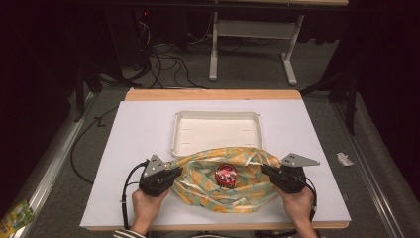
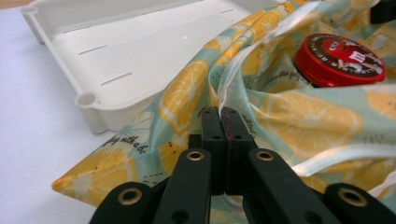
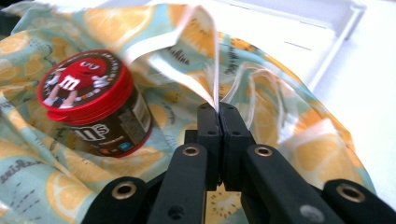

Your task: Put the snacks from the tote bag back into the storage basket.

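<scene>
Left gripper (image 2: 219, 114): I pinch the lemon-print cloth (image 1: 223, 196) edge.
Right gripper (image 3: 218, 111): pinching its white ribbon (image 3: 212, 70).
Risk: uneven pulling could topple the candy jar (image 3: 91, 105).

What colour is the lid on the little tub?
Red lid, clearest in the right gripper view.

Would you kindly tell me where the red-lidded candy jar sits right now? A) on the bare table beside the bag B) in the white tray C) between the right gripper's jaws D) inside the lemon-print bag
D: the red-lidded candy jar stands upright inside the lemon-print bag, fabric all around it, in front of the white tray.
</scene>
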Motion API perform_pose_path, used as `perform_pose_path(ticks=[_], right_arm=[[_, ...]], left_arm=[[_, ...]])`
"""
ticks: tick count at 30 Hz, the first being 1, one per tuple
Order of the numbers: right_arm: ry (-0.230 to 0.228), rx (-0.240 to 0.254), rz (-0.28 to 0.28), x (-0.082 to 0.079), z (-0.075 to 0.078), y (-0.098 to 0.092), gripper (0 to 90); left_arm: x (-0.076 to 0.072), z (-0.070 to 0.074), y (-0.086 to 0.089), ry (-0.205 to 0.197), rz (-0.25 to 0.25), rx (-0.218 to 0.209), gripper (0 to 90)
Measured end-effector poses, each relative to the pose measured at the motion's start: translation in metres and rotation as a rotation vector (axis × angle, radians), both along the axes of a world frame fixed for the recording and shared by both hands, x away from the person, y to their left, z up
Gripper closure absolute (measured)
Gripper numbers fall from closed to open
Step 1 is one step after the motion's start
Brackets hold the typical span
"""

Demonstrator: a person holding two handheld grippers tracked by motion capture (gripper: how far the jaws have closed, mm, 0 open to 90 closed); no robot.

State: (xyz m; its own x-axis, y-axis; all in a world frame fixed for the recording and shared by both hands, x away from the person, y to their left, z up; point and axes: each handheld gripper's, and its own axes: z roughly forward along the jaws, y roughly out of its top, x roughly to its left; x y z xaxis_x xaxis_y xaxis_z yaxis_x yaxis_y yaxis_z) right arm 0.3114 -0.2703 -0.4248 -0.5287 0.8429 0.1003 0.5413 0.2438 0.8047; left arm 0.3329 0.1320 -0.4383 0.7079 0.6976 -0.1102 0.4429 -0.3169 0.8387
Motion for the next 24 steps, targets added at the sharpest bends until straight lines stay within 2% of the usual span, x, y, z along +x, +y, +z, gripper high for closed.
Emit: perform_pose_path(ticks=[2,11,17,24], right_arm=[[0.019,0.005,-0.015,0.001,0.001,-0.003,89.7],[0.034,-0.011,-0.018,0.005,0.005,-0.008,89.7],[0.070,-0.025,-0.042,0.019,-0.005,-0.008,89.8],[0.103,-0.057,-0.061,0.028,-0.018,-0.007,89.8]], left_arm=[[0.000,0.000,0.000,-0.002,0.001,0.008,90.0],[0.006,-0.005,-0.003,0.014,0.015,0.039,90.0],[0.010,-0.009,-0.007,0.020,0.028,0.069,90.0],[0.018,-0.014,-0.010,0.052,0.043,0.088,90.0]])
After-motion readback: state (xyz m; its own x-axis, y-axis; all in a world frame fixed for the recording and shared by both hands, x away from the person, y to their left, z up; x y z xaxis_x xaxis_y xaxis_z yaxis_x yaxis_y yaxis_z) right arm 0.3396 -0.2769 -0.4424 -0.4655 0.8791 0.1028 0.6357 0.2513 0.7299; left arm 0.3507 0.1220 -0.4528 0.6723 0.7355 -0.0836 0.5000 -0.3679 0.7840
